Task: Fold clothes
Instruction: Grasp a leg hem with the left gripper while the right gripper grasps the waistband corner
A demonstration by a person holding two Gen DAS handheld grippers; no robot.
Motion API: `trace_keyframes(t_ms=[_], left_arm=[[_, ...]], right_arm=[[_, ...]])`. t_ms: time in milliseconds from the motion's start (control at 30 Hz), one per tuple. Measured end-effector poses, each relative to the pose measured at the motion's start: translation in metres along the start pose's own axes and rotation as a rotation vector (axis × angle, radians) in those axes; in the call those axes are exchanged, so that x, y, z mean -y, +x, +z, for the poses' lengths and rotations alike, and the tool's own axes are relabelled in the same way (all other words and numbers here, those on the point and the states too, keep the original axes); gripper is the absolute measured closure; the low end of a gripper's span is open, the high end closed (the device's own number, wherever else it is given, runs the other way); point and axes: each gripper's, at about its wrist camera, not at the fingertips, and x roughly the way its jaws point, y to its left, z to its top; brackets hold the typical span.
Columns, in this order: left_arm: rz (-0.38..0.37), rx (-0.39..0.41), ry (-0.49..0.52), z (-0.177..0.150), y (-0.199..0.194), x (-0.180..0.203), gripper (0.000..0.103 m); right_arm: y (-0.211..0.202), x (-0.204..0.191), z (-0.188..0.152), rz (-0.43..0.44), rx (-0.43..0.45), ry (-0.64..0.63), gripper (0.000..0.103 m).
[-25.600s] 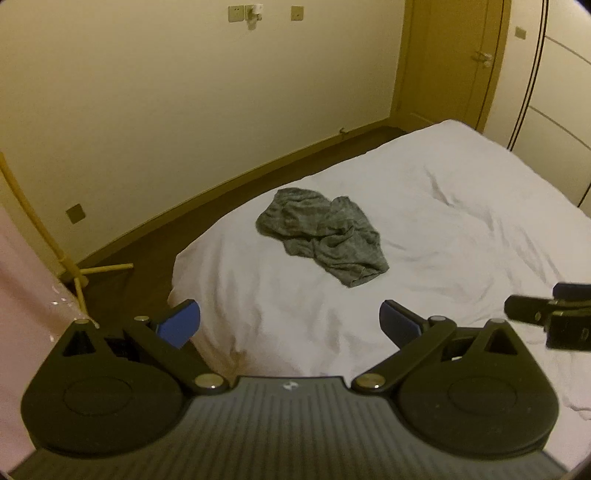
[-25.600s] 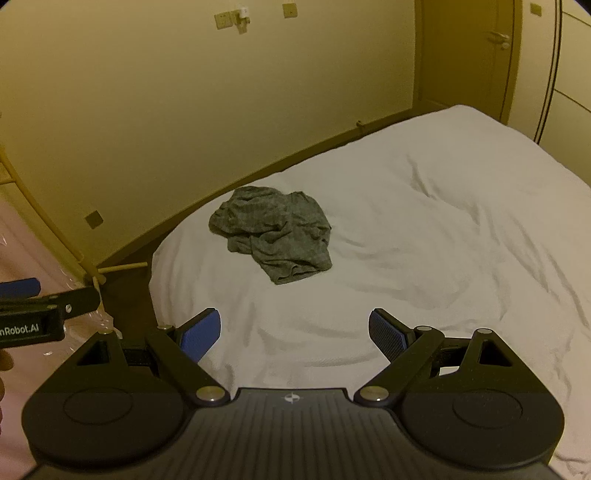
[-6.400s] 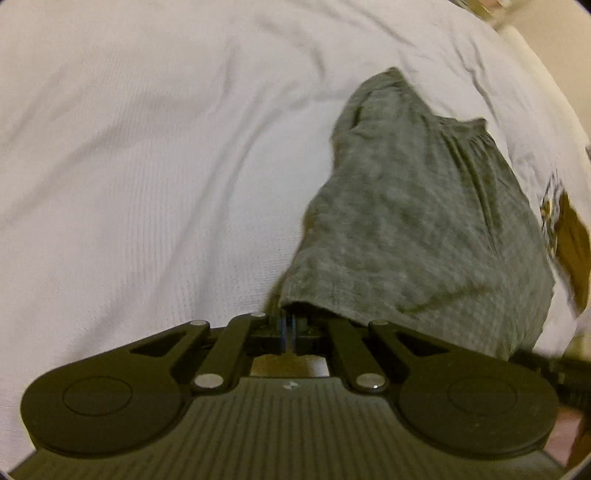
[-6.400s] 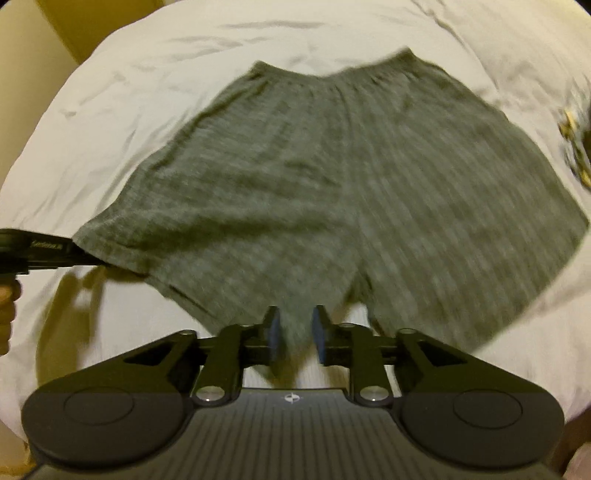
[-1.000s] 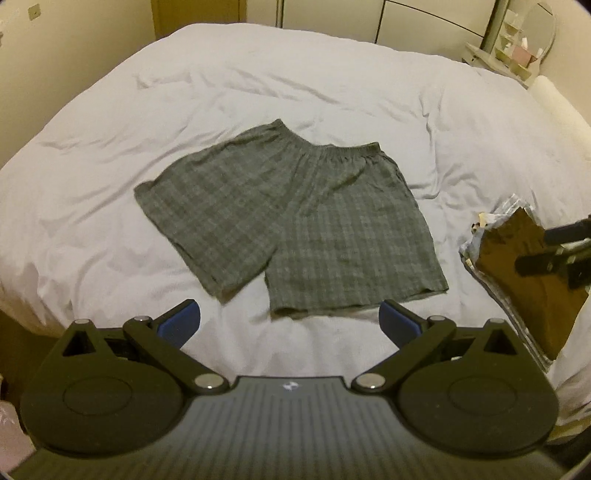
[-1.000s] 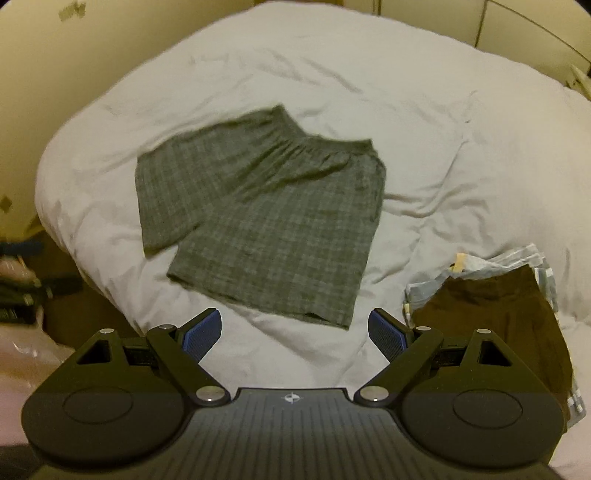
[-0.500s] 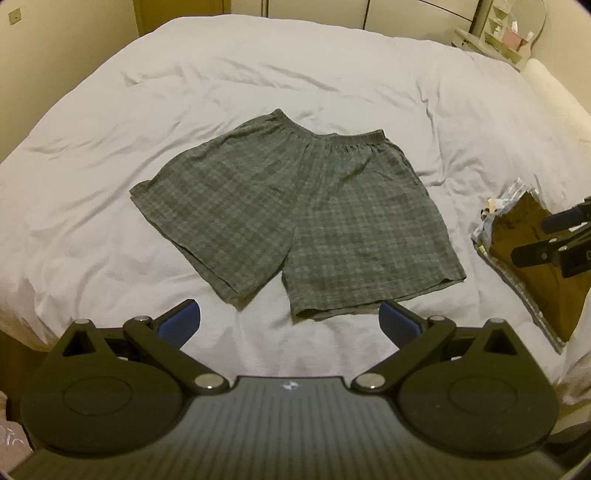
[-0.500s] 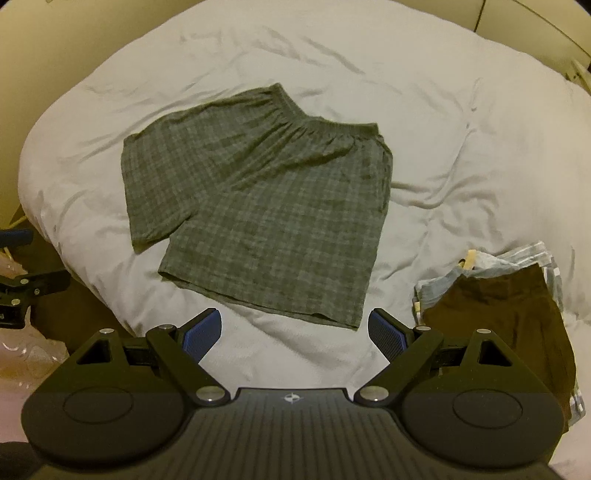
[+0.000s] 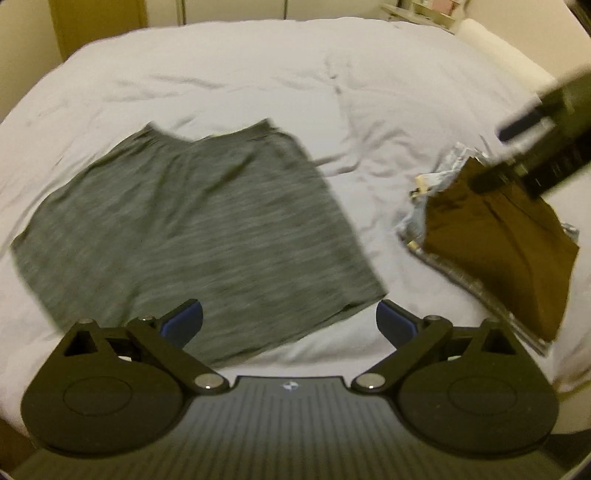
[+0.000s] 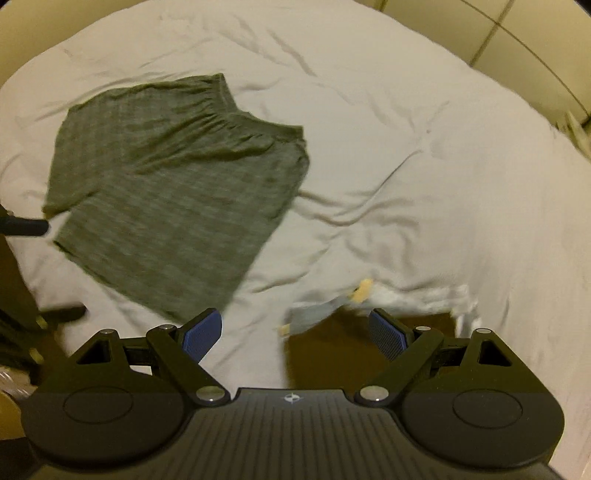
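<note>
- A home bedroom: a wide bed [image 9: 369,92] under a rumpled white duvet fills almost all of both views.
- Clothing lies on the covers: grey shorts [image 9: 192,229] spread flat, and near them a folded brown garment [image 9: 502,240] on top of a small stack.
- Pale panelled cupboard doors [image 10: 517,40] with dark seams rise behind the bed.
- A wooden door [image 9: 99,26] and cream wall show at the far edge.
- A shelf of small items [image 9: 424,7], blurred, sits in the far corner.
</note>
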Motion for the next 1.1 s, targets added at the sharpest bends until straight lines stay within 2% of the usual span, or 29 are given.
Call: trace_keyframes(t_ms=[100, 167, 333, 400, 467, 567, 700, 800, 933, 1000, 1100], left_arm=[[0.032, -0.014, 0.021, 0.0, 0.04, 0.047, 0.021], [0.064, -0.038, 0.042, 0.001, 0.066, 0.073, 0.032], [0.125, -0.099, 0.107, 0.004, 0.115, 0.108, 0.037], [0.158, -0.135, 0.096, 0.004, 0.128, 0.109, 0.047], [0.184, -0.151, 0.068, 0.007, 0.133, 0.106, 0.051], [0.219, -0.155, 0.079, 0.009, 0.133, 0.101, 0.061], [0.219, -0.173, 0.099, 0.011, 0.134, 0.097, 0.073], [0.211, -0.167, 0.113, 0.015, 0.127, 0.099, 0.087], [0.235, -0.179, 0.106, 0.015, 0.124, 0.098, 0.088], [0.225, -0.208, 0.102, 0.013, 0.132, 0.097, 0.085], [0.204, -0.217, 0.134, 0.014, 0.137, 0.103, 0.086]], right_arm=[[0.018, 0.012, -0.004, -0.008, 0.071, -0.196, 0.022], [0.034, 0.018, -0.007, -0.027, 0.102, -0.333, 0.033], [0.067, 0.037, 0.0, -0.022, 0.137, -0.465, 0.036], [0.079, 0.044, 0.005, -0.021, 0.152, -0.491, 0.036], [0.09, 0.049, 0.012, -0.02, 0.169, -0.516, 0.036], [0.104, 0.053, 0.023, -0.022, 0.199, -0.569, 0.036], [0.121, 0.049, 0.04, -0.03, 0.259, -0.695, 0.036], [0.135, 0.048, 0.051, -0.034, 0.289, -0.785, 0.036], [0.147, 0.049, 0.066, -0.024, 0.304, -0.823, 0.036], [0.152, 0.048, 0.068, -0.02, 0.309, -0.841, 0.035], [0.159, 0.044, 0.066, -0.012, 0.32, -0.897, 0.035]])
